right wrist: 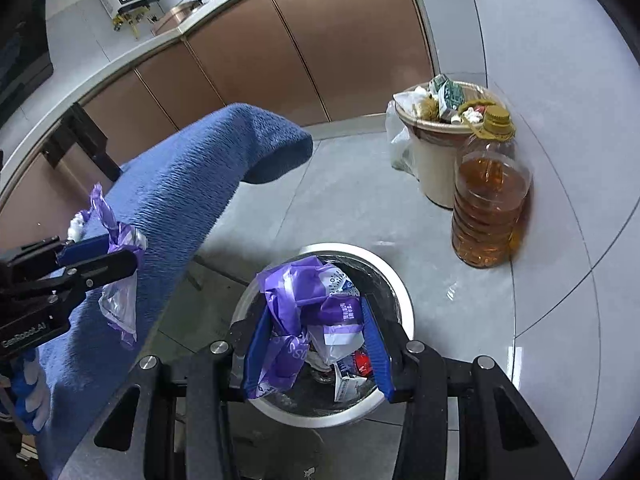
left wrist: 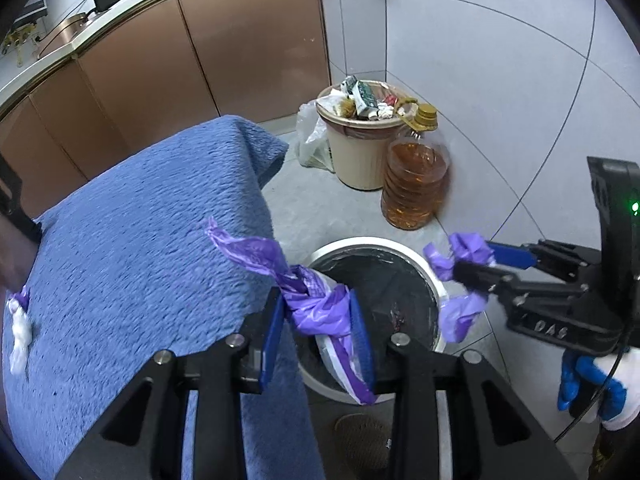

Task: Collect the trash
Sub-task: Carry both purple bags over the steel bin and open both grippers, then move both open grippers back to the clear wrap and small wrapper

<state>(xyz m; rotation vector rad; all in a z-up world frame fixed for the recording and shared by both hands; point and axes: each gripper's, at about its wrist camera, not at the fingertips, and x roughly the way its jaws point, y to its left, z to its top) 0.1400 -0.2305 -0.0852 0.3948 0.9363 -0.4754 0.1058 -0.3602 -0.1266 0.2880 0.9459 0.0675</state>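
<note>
The left gripper (left wrist: pixel 316 322) is clamped on a twisted bunch of purple plastic, one end of the purple trash bag (left wrist: pixel 320 308), with its blue pads (left wrist: pixel 272 336) pressing the knot from both sides. The right gripper (right wrist: pixel 312 340) is closed around another gathered bunch of the same purple bag (right wrist: pixel 304 304), which fills the gap between its blue fingers (right wrist: pixel 256 344). Seen from the left wrist, the right gripper (left wrist: pixel 472 264) sits off to the right of the left claw and a little ahead, purple plastic bunched at its tips. Seen from the right wrist, the left gripper (right wrist: pixel 116 256) is far out to the left, with a strip of bag hanging under it. Directly beneath and just ahead of both claws stands a round white-rimmed bin (left wrist: pixel 400 248) with a dark interior; in the right wrist view, scraps of packaging (right wrist: pixel 352 364) lie inside it below the held bag. A blue textured cloth (left wrist: pixel 140 260) drapes along the left of the left claw. Farther ahead and to the right, well apart from the claws, a beige waste bin (left wrist: pixel 356 156) heaped with rubbish stands on the tiled floor, with a large bottle of amber oil (left wrist: pixel 416 184) touching its right side. Brown cabinet doors (left wrist: pixel 200 48) run along the far left.
</note>
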